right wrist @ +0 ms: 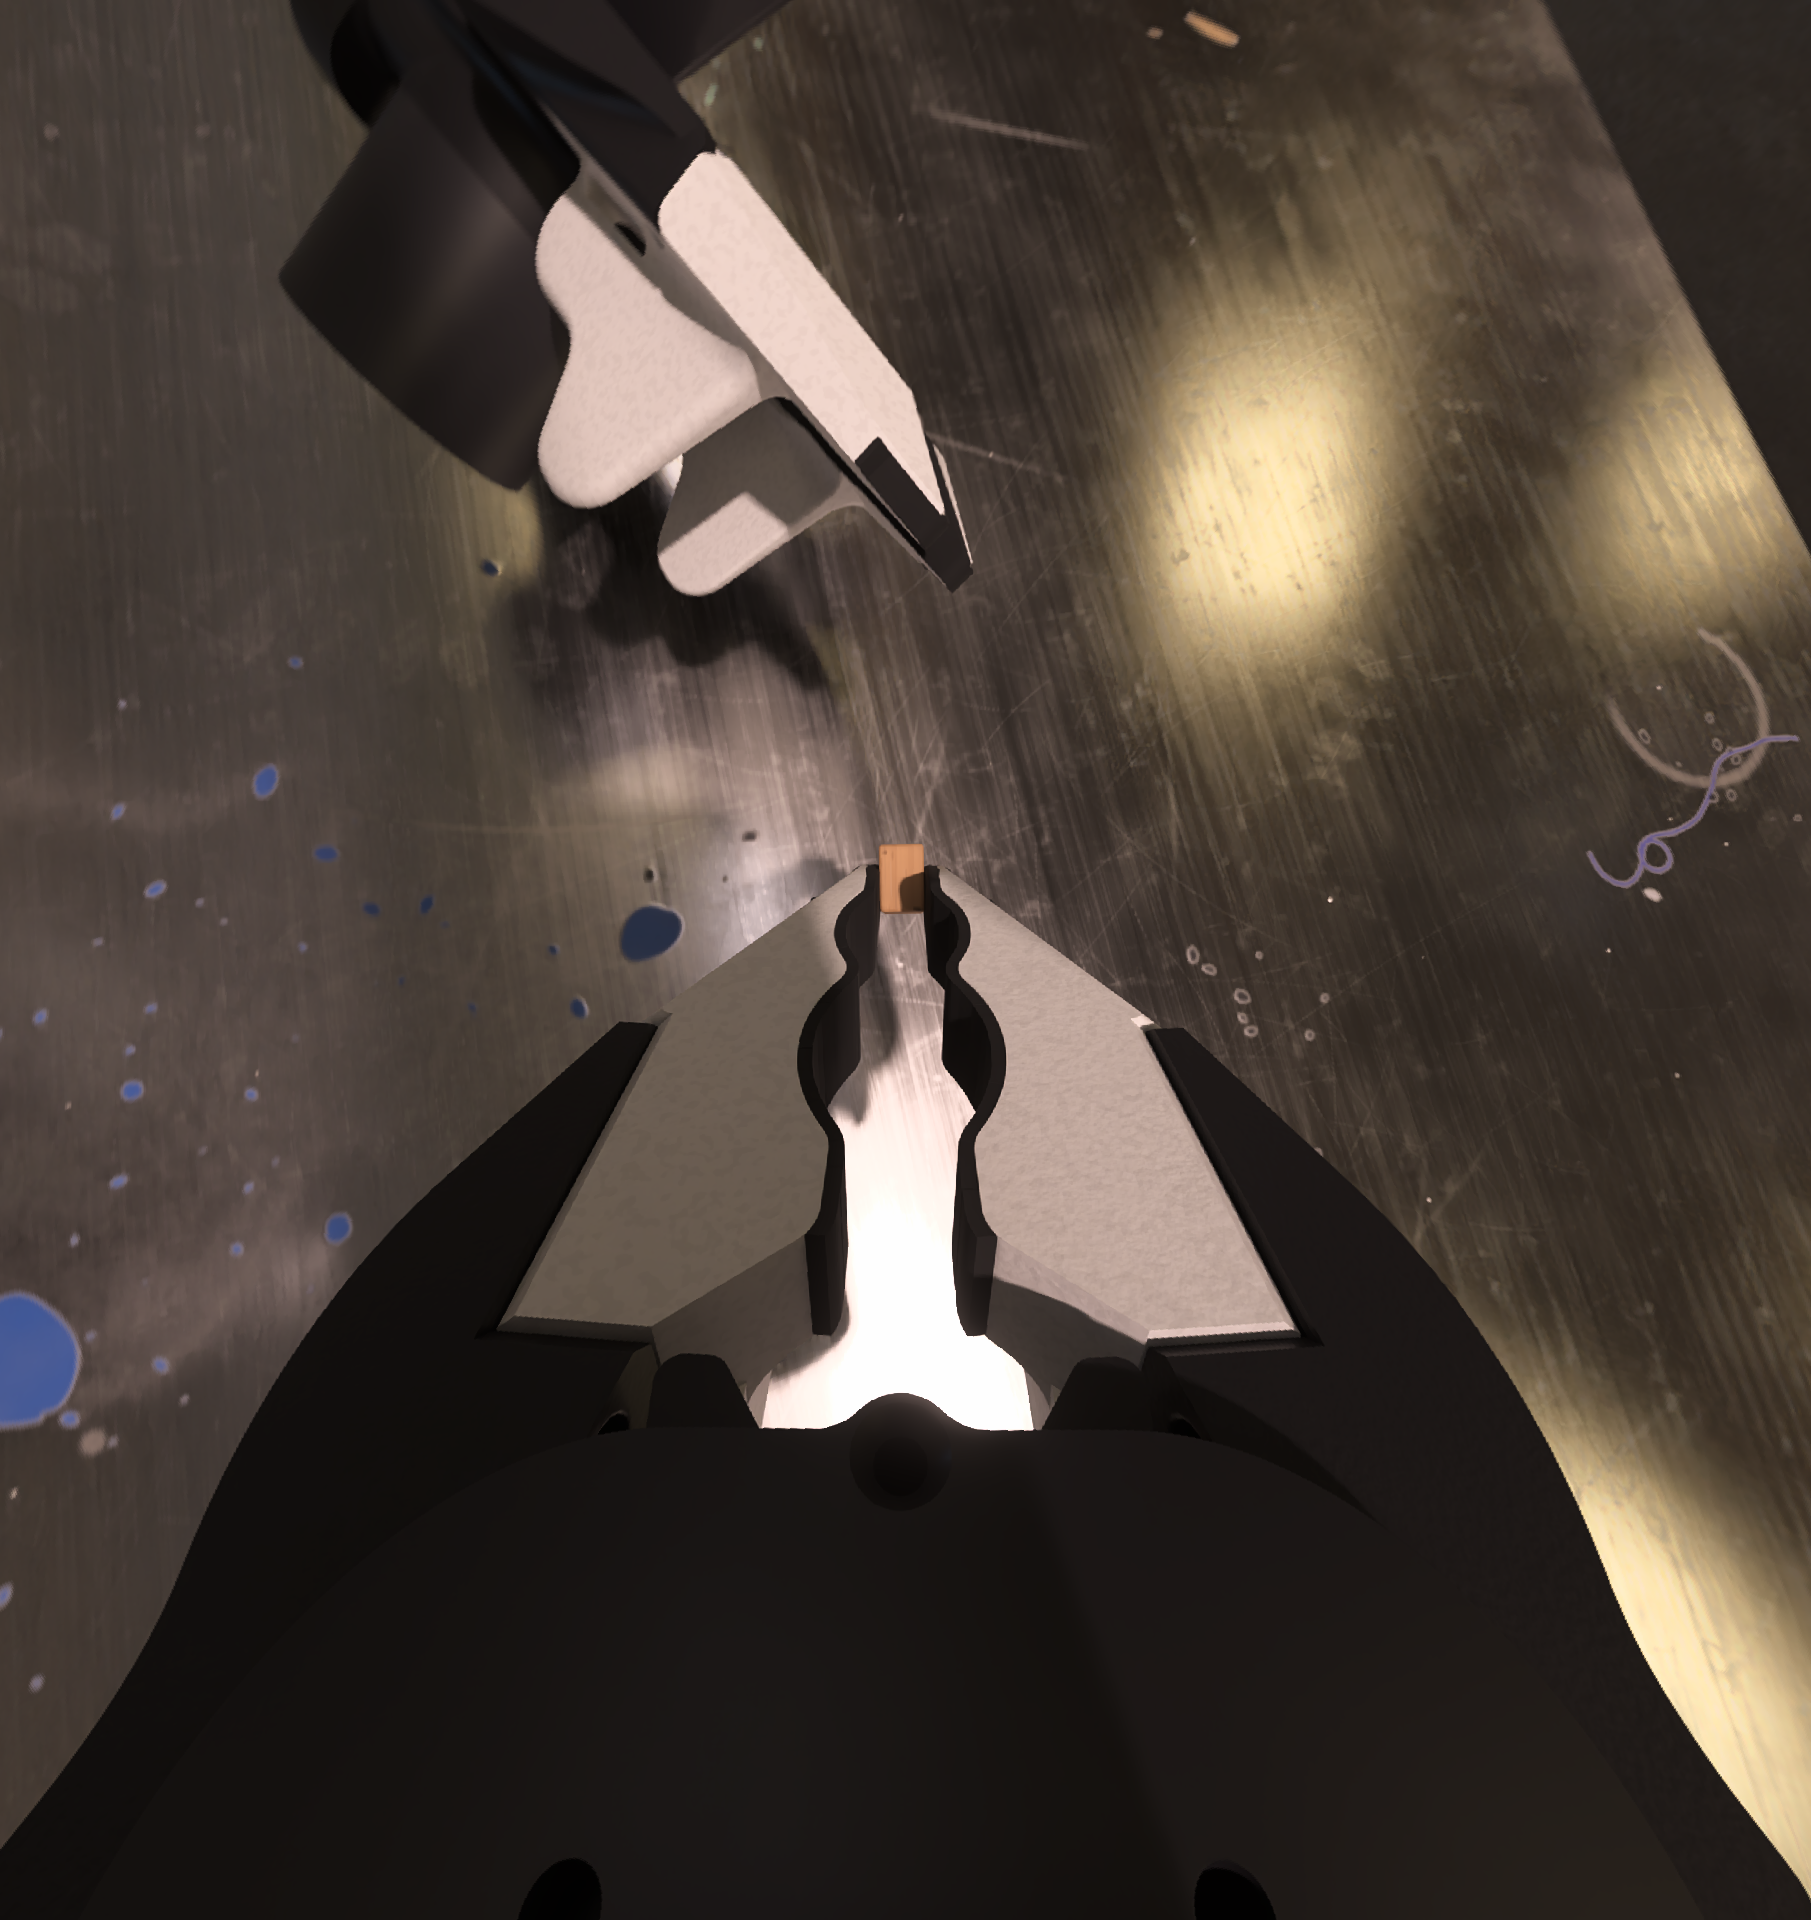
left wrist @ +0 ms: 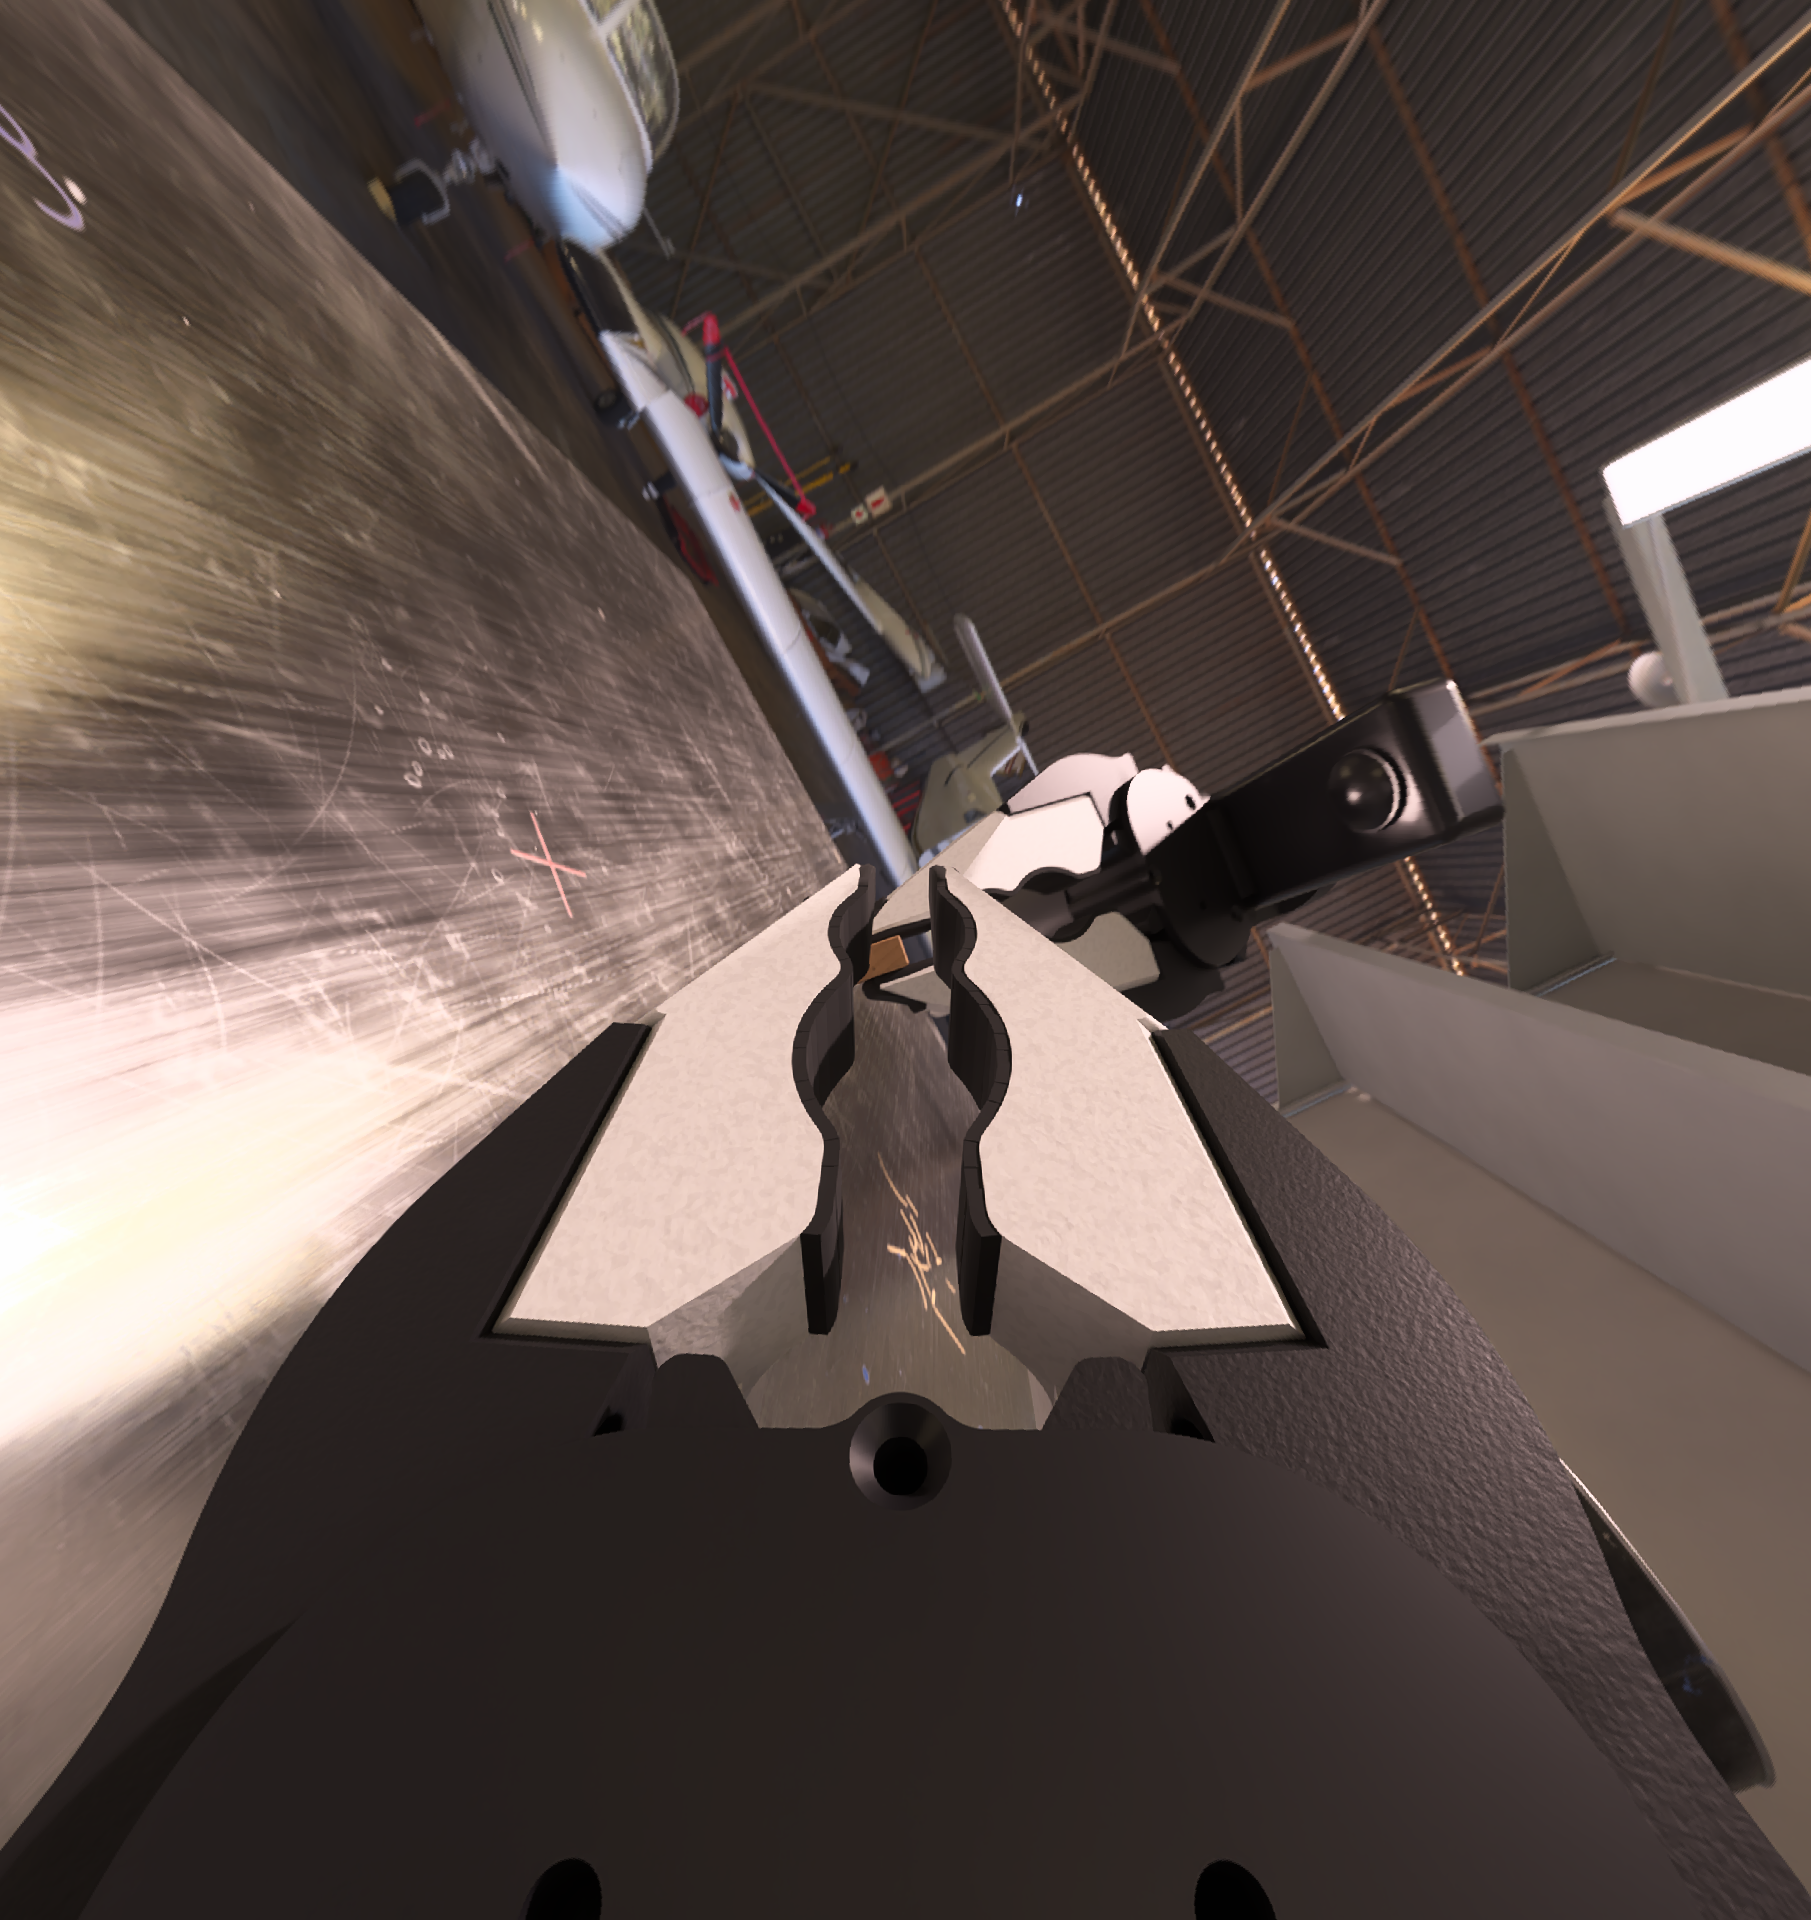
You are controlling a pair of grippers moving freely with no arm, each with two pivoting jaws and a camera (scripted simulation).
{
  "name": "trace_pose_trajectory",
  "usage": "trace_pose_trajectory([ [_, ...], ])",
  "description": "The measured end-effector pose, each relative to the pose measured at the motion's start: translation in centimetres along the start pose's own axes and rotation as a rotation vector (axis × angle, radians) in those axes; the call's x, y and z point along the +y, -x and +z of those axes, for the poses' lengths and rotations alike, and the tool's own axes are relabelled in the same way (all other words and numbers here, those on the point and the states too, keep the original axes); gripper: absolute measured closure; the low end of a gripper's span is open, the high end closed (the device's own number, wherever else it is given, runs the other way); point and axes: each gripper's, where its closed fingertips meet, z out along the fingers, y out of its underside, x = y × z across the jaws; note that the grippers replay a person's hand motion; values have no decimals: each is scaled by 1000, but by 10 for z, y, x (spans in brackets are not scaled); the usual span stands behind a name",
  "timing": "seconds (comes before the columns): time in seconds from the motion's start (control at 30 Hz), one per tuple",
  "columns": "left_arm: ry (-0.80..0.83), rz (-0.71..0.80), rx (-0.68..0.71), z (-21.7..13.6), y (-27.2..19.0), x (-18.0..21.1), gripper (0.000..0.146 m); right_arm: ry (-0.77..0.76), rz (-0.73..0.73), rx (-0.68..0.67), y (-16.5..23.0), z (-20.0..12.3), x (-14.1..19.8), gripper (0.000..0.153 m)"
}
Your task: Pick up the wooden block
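Observation:
The wooden block point(right wrist: 902, 878) is a tiny tan cube pinched between the fingertips of my right gripper point(right wrist: 903, 883), which is shut on it. In the left wrist view the block point(left wrist: 888, 951) shows past my own fingertips, at the tips of the right gripper point(left wrist: 1077, 883), and seems to sit just above the scratched metal table point(left wrist: 361, 831). My left gripper point(left wrist: 901, 883) is empty, its jaws nearly together with a thin gap. It also shows in the right wrist view point(right wrist: 937, 540), hovering beyond and above the block.
The metal table point(right wrist: 1296, 935) has blue paint spots point(right wrist: 23, 1356) on the left and its edge at the upper right. Beige slanted panels point(left wrist: 1503, 1091) stand to the right in the left wrist view. A hangar with white aircraft point(left wrist: 589, 104) lies behind.

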Motion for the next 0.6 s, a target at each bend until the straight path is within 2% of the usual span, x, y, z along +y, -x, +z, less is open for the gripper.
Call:
trace_pose_trajectory([
  [0.2,-73,28,34,-3,-8,-9,136,-90,47,29,-4,1,-8,145],
  [0.4,-42,62,46,1,-14,-6,128,-96,21,25,-4,1,-9,145],
  [0.6,-5,93,37,2,-15,-3,127,-97,11,30,-8,-2,-7,145],
])
